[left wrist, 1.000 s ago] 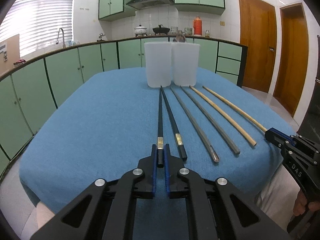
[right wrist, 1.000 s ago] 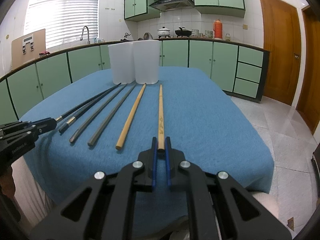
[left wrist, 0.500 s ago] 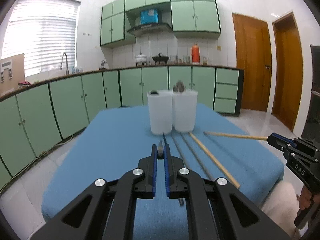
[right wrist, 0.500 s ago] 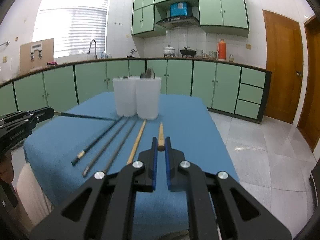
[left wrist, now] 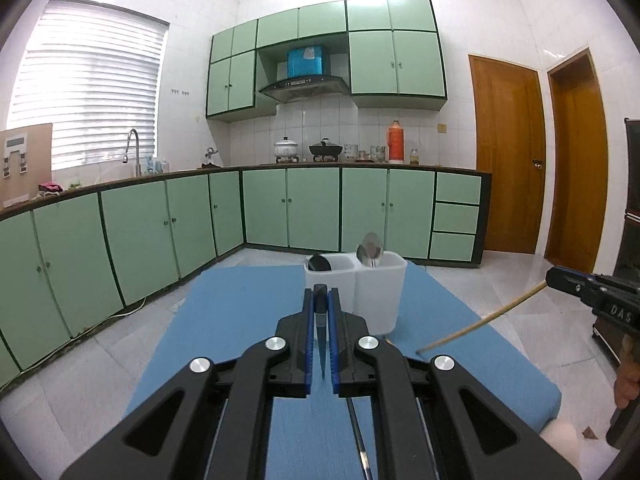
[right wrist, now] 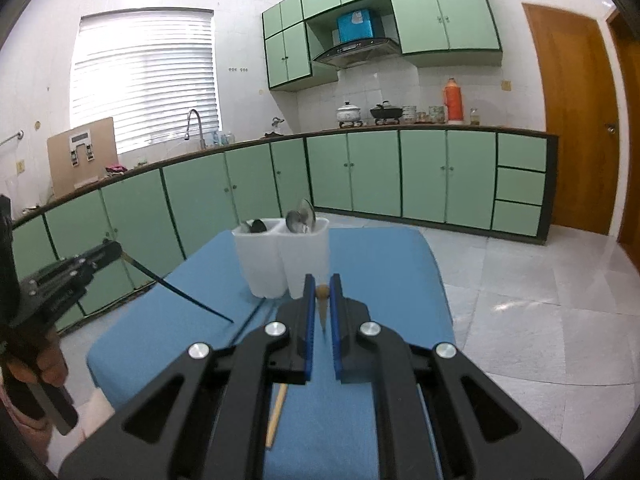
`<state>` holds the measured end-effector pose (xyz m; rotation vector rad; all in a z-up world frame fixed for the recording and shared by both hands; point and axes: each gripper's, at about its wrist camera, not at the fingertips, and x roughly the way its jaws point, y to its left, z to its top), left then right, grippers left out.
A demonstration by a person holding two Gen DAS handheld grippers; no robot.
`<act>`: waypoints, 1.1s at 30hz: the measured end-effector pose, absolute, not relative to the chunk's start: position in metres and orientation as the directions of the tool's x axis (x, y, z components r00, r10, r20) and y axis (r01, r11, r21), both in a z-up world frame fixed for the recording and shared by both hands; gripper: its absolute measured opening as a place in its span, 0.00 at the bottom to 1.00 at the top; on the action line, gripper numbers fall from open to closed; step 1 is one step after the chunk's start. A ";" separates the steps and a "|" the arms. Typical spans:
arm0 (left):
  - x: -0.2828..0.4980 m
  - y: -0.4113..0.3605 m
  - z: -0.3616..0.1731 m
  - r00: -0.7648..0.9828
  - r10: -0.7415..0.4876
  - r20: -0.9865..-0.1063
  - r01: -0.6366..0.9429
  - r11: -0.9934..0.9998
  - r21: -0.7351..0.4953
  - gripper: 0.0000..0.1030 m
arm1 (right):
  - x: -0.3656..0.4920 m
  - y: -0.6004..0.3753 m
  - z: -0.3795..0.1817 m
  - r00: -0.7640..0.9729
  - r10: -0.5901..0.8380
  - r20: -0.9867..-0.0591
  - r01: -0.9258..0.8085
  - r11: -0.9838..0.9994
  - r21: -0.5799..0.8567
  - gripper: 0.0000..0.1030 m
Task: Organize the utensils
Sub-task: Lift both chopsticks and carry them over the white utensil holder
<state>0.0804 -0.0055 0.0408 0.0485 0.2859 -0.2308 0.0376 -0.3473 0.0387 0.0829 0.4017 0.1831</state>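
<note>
Blue tablecloth (left wrist: 248,320), white holders (right wrist: 280,256), black chopstick (right wrist: 188,300), tan chopstick (left wrist: 480,324).

The two white holders (left wrist: 356,292) stand side by side at the far end of the bench (left wrist: 240,320), spoons (left wrist: 370,249) poking above their rims. Bare blue cloth lies open to their left and right. More chopsticks (right wrist: 276,416) lie on the near bench.

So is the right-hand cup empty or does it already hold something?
Not empty. The right cup already holds metal spoons, bowls up above the rim; how many is unclear.
</note>
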 end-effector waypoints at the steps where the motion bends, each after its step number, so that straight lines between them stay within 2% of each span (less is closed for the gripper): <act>1: 0.083 -0.006 0.044 0.933 -0.219 -0.284 0.233 0.972 0.016 0.06 | 0.041 -0.347 0.045 0.901 0.196 -0.386 -0.164 0.980 0.114 0.06; 20: 0.113 -0.006 0.078 0.932 -0.253 -0.260 0.264 0.964 0.008 0.06 | 0.082 -0.340 0.106 0.867 0.261 -0.424 -0.253 0.965 0.076 0.06; 27: 0.118 -0.003 0.104 0.943 -0.260 -0.208 0.266 0.964 -0.002 0.06 | 0.092 -0.340 0.131 0.874 0.277 -0.399 -0.275 0.959 0.063 0.06; 33: 0.122 -0.005 0.138 0.954 -0.269 -0.133 0.272 0.962 0.003 0.06 | 0.097 -0.341 0.167 0.892 0.301 -0.338 -0.300 0.952 0.057 0.06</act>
